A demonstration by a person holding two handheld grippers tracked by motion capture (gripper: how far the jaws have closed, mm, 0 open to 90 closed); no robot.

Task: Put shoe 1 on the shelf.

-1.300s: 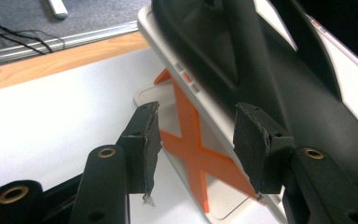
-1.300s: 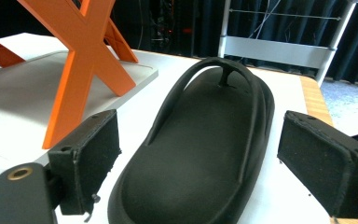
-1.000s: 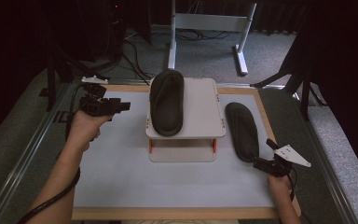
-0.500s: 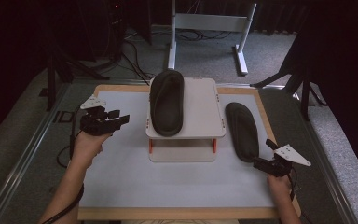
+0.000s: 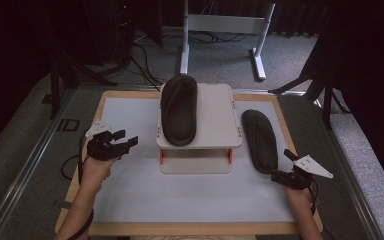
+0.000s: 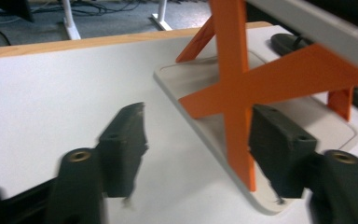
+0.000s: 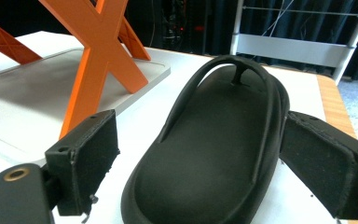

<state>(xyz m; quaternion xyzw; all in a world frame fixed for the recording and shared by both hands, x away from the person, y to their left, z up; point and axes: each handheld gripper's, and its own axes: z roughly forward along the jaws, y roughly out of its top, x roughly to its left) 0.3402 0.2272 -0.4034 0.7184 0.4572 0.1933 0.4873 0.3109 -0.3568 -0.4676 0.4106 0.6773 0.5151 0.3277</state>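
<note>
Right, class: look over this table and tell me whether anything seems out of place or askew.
One thing stands out: the pair is split. One black rubber flip-flop lies on top of the white two-tier stand with orange legs, while the other black flip-flop lies on the white table surface beside it, between the open jaws of the right hand-held gripper. Nothing looks damaged.

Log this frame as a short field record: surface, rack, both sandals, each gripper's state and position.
surface: white table top in a wooden frame
rack: two-tier white stand with orange legs, mid-table
sandal 1: black flip-flop lying on the stand's top shelf
sandal 2: black flip-flop flat on the table, to the right of the stand
left gripper: open, holding nothing, left of the stand
right gripper: open, jaws either side of sandal 2's near end, not closed
</note>
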